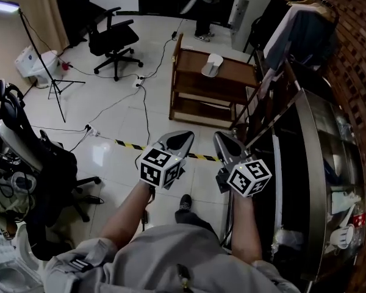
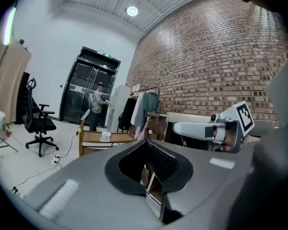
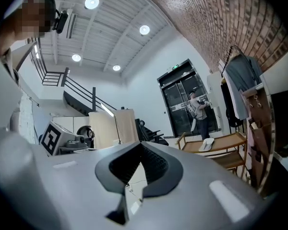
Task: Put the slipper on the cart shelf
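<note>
The white slipper [image 1: 212, 65] lies on the top shelf of the wooden cart [image 1: 235, 77], far from the person, near the cart's right end. It rests flat on the bare wood, so it looks like the job is done.

The cart stands on the floor, with lower shelves under the top one. Just to its right is a rack of hanging clothes [image 1: 296, 20].

Both tools are held close to the person's body, well apart from the cart. The left gripper [image 1: 178, 140] has its jaws pressed together with nothing between them. The right gripper [image 1: 224, 142] is the same: jaws pressed together and holding nothing. They sit side by side and point toward the cart, likely because there is nothing left to carry.

A yellow and black strip of tape [image 1: 133, 144] runs across the floor between the person and the cart. A black chair [image 1: 113, 41] stands far off to the left. Another person [image 1: 204, 14] stands beyond the cart.
</note>
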`<state>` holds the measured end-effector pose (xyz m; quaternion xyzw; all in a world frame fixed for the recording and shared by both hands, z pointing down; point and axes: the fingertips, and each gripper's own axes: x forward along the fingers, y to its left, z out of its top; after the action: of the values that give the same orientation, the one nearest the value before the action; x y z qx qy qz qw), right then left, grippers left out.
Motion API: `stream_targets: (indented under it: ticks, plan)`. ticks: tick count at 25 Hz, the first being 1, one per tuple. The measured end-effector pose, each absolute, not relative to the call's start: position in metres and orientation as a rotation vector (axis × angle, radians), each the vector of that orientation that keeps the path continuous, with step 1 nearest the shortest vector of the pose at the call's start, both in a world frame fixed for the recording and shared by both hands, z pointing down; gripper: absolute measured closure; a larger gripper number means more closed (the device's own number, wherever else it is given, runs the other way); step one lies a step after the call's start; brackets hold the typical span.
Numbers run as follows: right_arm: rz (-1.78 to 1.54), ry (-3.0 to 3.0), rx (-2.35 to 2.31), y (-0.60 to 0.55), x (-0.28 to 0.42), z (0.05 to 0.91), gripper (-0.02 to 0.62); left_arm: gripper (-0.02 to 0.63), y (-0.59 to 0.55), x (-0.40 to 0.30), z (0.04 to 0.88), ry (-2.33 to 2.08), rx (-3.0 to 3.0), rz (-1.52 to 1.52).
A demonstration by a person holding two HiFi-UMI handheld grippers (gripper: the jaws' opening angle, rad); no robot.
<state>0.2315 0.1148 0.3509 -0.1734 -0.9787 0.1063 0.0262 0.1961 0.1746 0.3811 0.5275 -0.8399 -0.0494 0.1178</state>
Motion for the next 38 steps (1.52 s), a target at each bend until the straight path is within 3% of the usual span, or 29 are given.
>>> stream_targets:
  ticks: [23, 38]
  plan:
    - [0.409, -2.989, -0.574, -0.02, 0.014, 0.365, 0.595, 0.598, 0.057, -0.021, 0.391, -2.476, 1.419, -0.148]
    - [0.367, -2.924, -0.326, -0.043, -0.18, 0.397, 0.595, 0.598, 0.021, -0.211, 0.426, -2.307, 1.564, -0.172]
